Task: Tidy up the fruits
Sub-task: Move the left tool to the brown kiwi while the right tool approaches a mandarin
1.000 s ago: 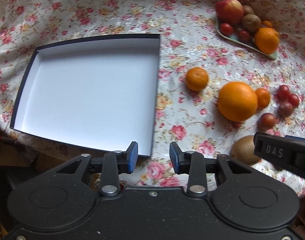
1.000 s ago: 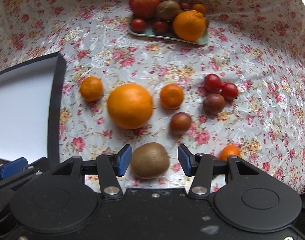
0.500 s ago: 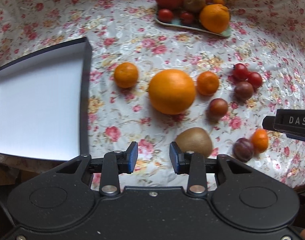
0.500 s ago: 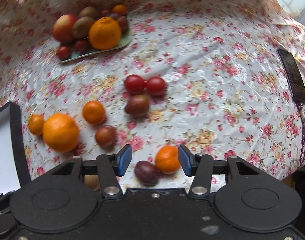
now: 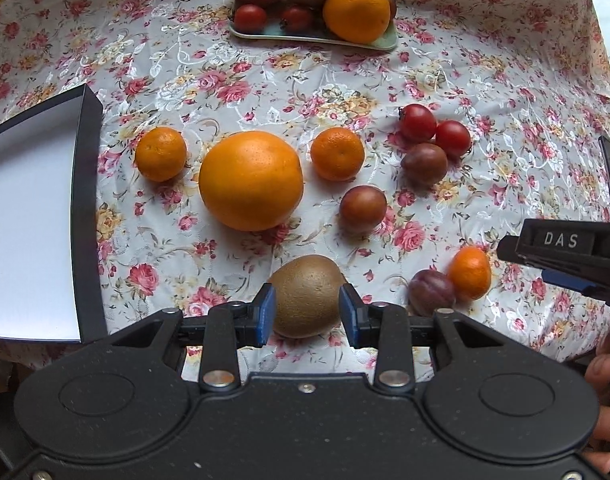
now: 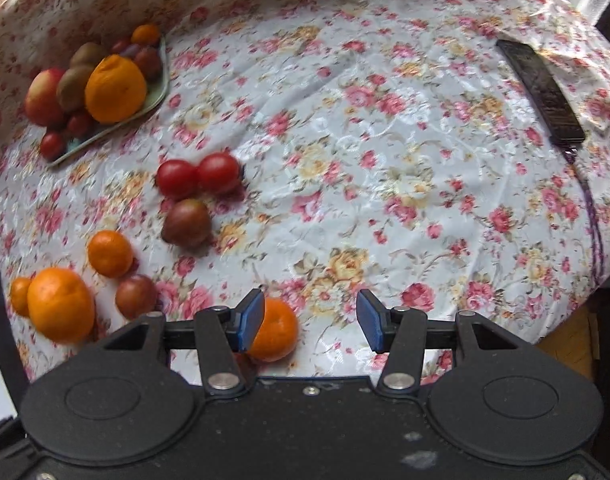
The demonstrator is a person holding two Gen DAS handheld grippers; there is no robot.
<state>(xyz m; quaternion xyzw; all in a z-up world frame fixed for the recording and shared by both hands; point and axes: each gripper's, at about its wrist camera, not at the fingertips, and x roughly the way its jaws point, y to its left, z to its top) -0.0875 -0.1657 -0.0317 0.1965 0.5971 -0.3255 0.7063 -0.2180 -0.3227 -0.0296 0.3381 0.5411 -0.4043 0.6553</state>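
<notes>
Floral cloth covers the whole table, pink and yellow roses on white, and your fruit is scattered across it. Your left gripper sits low at the near edge with its blue pads on either side of the kiwi; the fingers are apart, flanking the fruit closely, though you cannot tell from this view whether they touch it. Beyond the kiwi lies the big orange, with a small mandarin on its left and another mandarin on its right. Two red tomatoes touch each other further right, with a dark plum just beside them and a second plum nearer you. At the left edge is the white-lined box with a dark rim, nothing in it that shows. At the far side a pale green tray is heaped with an apple, a kiwi, an orange and small fruit.

Your right gripper hangs over the near edge too, fingers spread wide (nothing between the pads). A small mandarin lies partly behind its left pad. A dark phone with a cable rests far right.
</notes>
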